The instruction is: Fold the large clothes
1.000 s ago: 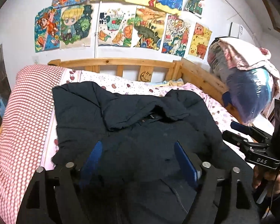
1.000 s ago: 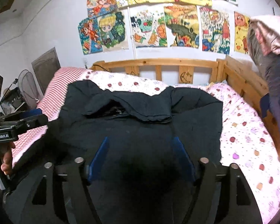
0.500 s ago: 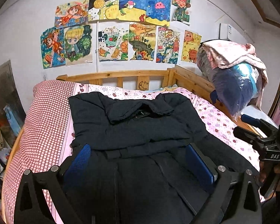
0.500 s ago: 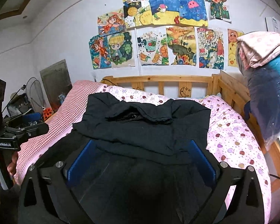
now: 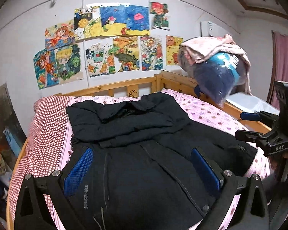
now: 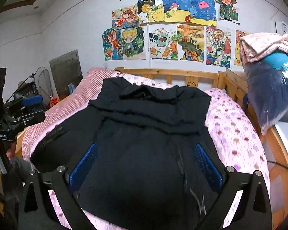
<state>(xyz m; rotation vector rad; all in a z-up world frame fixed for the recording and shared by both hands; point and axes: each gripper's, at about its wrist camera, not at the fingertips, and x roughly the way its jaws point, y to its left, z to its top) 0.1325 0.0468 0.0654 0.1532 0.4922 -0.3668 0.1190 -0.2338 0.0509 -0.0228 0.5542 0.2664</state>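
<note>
Nearest the lens, the left hand-held gripper point(image 5: 142, 170) hovers with its 2 blue-padded fingers spread wide and holding nothing; the right hand-held gripper point(image 6: 145, 164) hovers likewise, wide and empty. Both hang over the near, hem end of 1 black jacket point(image 5: 144, 153), so the garment lies straight ahead of and below each tool, with cloth showing between the fingers but no visible pinch.

The jacket lies on the bed point(image 5: 211, 113), front up, its long axis running away from the grippers toward the headboard point(image 6: 169, 75). Its zip line runs along that axis. The hem is nearest, the collar point(image 5: 124, 109) farthest, and a layer already appears folded across the chest.

The right tool sits toward the jacket's right edge and the left toward its left edge, so neither is clearly nearer to the hem; each is nearer its own side. My judgement is that the coming move turns on this: the next fold likely lifts the near hem and carries it along the long axis toward the collar.

Beyond lie 1 red-checked quilt point(image 5: 40, 134) on the left side and 1 bagged bundle point(image 6: 272, 88) on the right.
</note>
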